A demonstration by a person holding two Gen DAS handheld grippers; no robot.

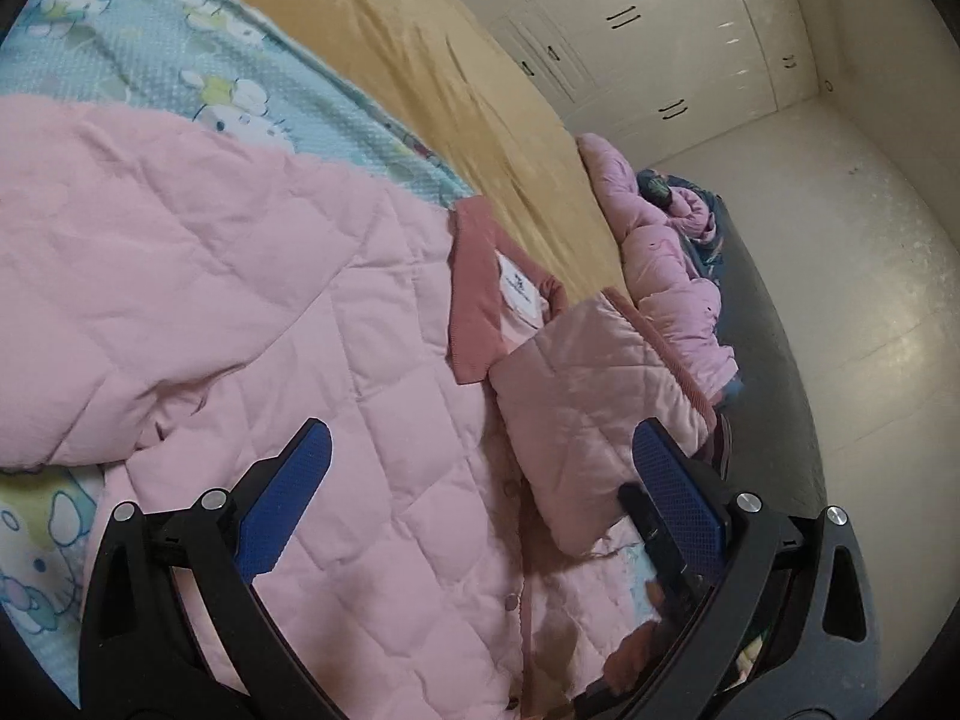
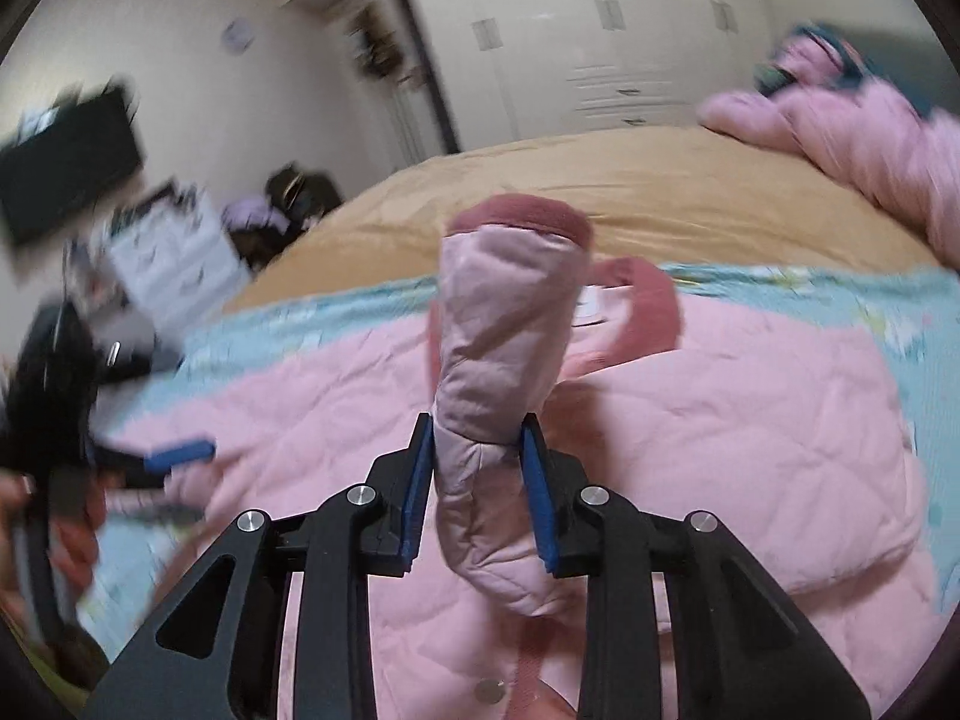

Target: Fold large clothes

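Pink jacket [image 2: 690,420] – sleeve [image 2: 498,360] clamped, right view.

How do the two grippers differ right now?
The left gripper is open with nothing between its pads; the right gripper is shut on a sleeve. The left hangs over the flat pink jacket; the right lifts the sleeve upright. Both have blue pads.

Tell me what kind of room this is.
Most likely a bedroom: a bed under a tan cover, a white built-in wardrobe along the wall, and a pink quilted jacket spread out for folding.
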